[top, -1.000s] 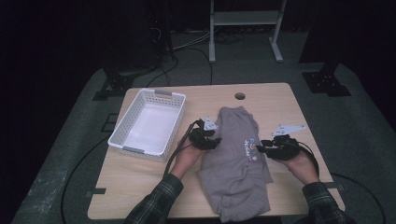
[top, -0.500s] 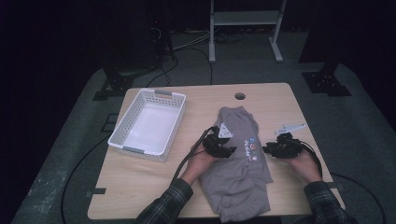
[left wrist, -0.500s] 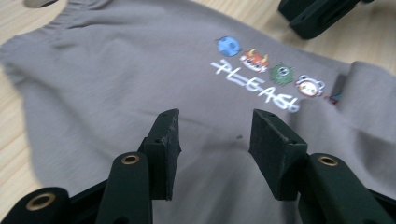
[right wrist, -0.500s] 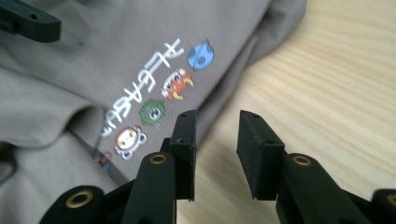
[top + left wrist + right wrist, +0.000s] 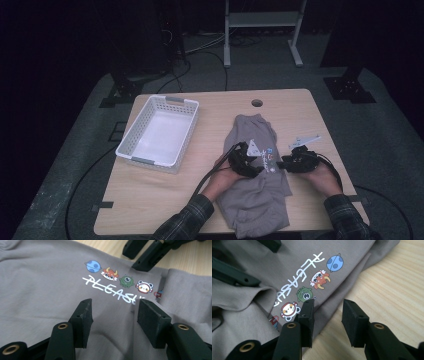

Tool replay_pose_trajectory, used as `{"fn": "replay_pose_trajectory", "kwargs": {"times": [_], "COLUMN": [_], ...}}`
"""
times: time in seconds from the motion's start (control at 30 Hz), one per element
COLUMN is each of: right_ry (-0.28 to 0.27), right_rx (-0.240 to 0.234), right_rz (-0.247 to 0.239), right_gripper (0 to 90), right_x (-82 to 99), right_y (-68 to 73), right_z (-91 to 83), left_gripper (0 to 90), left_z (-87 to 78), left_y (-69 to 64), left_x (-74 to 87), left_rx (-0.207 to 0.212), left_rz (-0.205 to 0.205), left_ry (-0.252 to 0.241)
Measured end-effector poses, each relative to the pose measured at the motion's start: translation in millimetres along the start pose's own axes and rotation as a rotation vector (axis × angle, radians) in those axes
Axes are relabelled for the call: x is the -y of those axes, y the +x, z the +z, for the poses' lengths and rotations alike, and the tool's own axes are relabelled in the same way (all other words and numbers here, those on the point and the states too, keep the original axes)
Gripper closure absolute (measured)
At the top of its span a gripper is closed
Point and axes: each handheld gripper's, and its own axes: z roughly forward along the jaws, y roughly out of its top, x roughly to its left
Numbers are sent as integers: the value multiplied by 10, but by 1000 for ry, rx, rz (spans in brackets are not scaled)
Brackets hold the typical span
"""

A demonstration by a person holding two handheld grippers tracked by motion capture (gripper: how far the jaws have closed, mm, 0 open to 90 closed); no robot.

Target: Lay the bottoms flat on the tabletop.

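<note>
A grey shirt [image 5: 255,200] with a cartoon print [image 5: 117,283] lies on the wooden table [image 5: 165,200]. My left gripper [image 5: 257,167] rests on the shirt's middle. In the left gripper view its jaws [image 5: 113,315] stand apart over flat cloth, just short of the print, with a raised fold against the right pad. They have just been opening, and neither pad presses the cloth. My right gripper [image 5: 283,164] sits at the shirt's right edge. In the right gripper view [image 5: 327,315] one jaw is over the hem and the other over bare wood; they have just opened slightly.
A white plastic basket [image 5: 150,162] stands empty at the table's left. A round cable hole [image 5: 257,103] sits near the far edge. Cables trail from both grippers across the table. The right gripper's jaws [image 5: 147,255] show beyond the print in the left gripper view.
My left gripper has slid right from the shirt's left edge onto its middle, near the print, and its jaws have widened. The right hand has barely shifted.
</note>
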Motion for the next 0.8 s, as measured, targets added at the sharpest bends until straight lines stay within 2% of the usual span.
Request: {"fn": "replay_pose_trajectory", "kwargs": {"times": [0.1,0.13,0.17,0.23,0.27,0.33,0.37,0.4,0.47,0.63,0.8], "right_ry": [7,9,9,12,11,9,9,9,8,9,16], "right_rx": [10,10,10,-5,-21,-28,-28,-28,-26,-21,8], "right_rz": [-9,-31,-31,-27,-16,-10,-10,-10,-11,-14,-36], "right_gripper": [700,757,757,810,856,870,870,878,881,888,899], "right_x": [-5,-9,-9,-10,-8,-4,-4,-2,0,0,-7], "right_y": [25,43,43,52,52,50,50,45,37,43,59], "right_z": [0,4,4,6,8,9,9,8,6,5,-3], "left_gripper": [451,459,459,460,533,637,637,753,873,894,900], "left_z": [48,69,69,81,85,90,91,88,79,68,18], "left_y": [-16,-5,-5,18,45,54,55,62,74,91,101], "left_x": [-3,-1,-1,0,5,9,11,6,-4,-27,-8], "left_rx": [-2,6,6,17,53,68,57,54,47,45,44], "left_rz": [6,-11,-11,-37,-56,-71,-71,-65,-78,-100,-123], "left_ry": [12,3,3,1,0,-6,-4,2,19,43,20]}}
